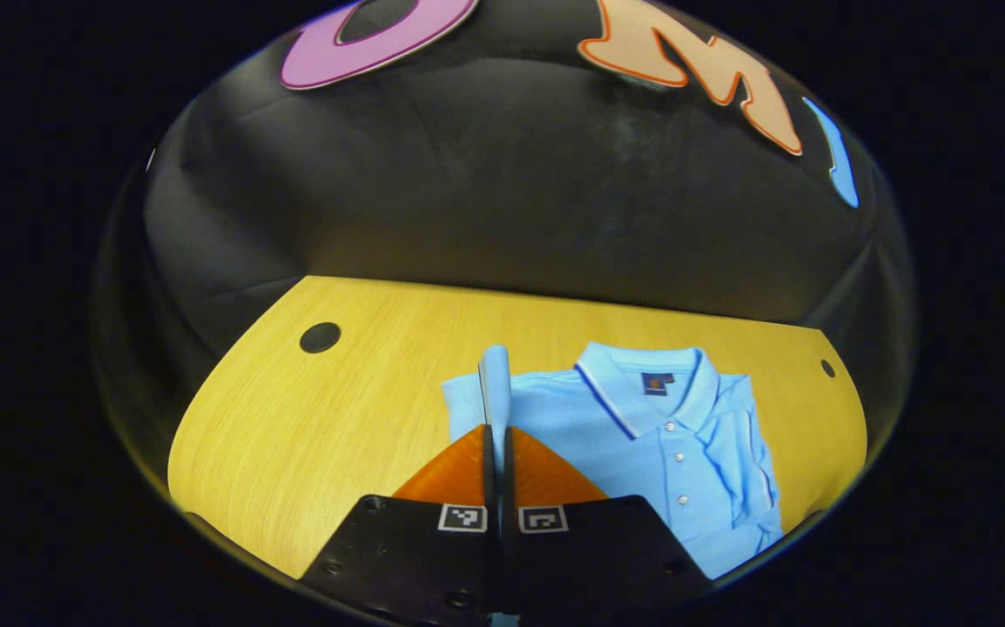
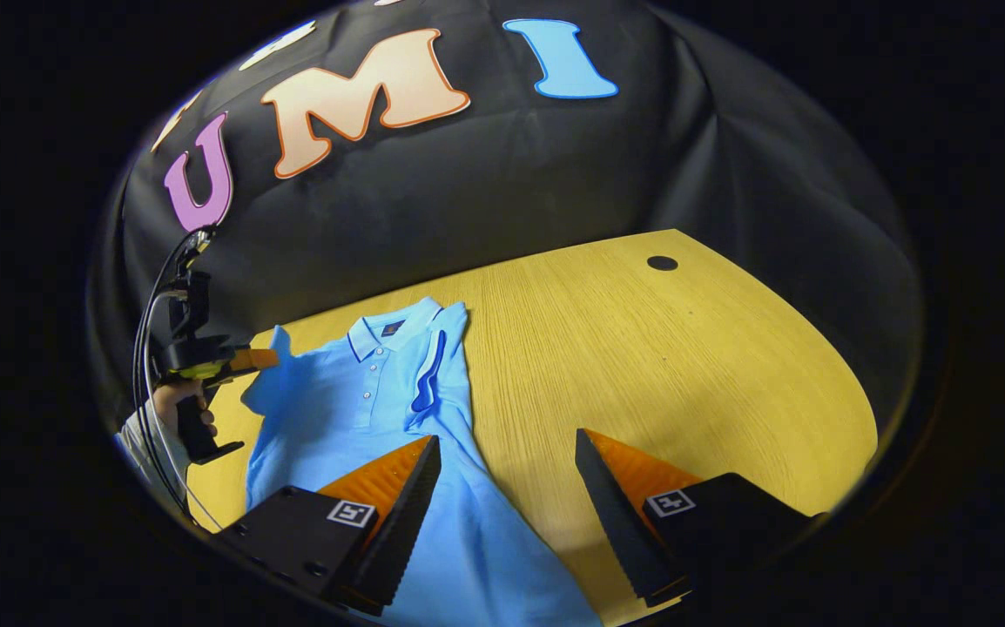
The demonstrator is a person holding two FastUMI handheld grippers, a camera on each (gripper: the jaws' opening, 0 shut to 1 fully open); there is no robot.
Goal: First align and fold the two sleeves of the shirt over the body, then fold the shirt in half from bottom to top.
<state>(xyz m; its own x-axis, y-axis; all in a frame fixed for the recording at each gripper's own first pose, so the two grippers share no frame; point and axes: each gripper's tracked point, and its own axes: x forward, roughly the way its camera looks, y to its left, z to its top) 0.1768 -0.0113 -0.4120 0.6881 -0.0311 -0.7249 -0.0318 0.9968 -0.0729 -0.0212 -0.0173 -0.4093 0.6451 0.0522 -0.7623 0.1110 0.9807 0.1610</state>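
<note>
A light blue polo shirt (image 1: 642,435) lies face up on the yellow wooden table (image 1: 328,418), collar toward the wall. My left gripper (image 1: 495,428) is shut on the shirt's sleeve (image 1: 494,383), which stands up between the fingers. In the right gripper view that same gripper (image 2: 263,359) hovers at the shirt's (image 2: 363,409) far-left side, held by a hand (image 2: 173,396), with the sleeve (image 2: 280,357) lifted off the table. The other sleeve (image 2: 433,370) lies folded over the body. My right gripper (image 2: 507,444) is open above the shirt's lower right edge, holding nothing.
The table (image 2: 685,366) stretches bare to the right of the shirt. Round cable holes sit near the back corners (image 1: 320,337) (image 2: 662,263). Black cloth walls close off the back and sides.
</note>
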